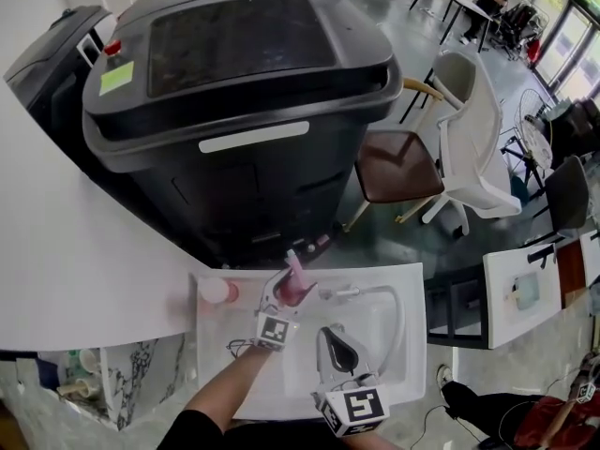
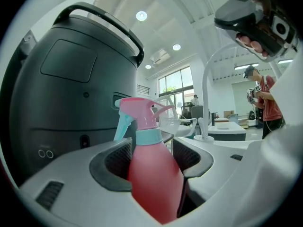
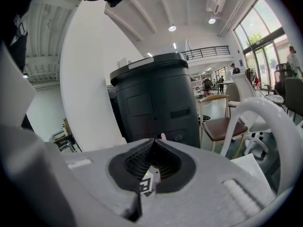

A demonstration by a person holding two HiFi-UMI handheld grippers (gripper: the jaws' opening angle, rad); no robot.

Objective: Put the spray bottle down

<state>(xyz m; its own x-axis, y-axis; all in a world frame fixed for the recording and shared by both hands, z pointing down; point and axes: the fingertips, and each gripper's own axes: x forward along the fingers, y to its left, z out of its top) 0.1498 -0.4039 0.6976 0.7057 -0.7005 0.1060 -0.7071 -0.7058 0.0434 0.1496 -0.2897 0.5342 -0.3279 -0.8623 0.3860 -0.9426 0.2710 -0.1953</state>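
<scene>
Spray bottle, pink with a pale-blue collar, is standing upright between the left gripper's jaws, which are clamping its body near the white sink's twelve o'clock rim. Right gripper is hovering at the bottle's five o'clock, jaws pressed together on nothing.

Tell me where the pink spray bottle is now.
The spray bottle is low in the head view, left of centre, held in the left gripper over the white sink, left of the faucet.
</scene>
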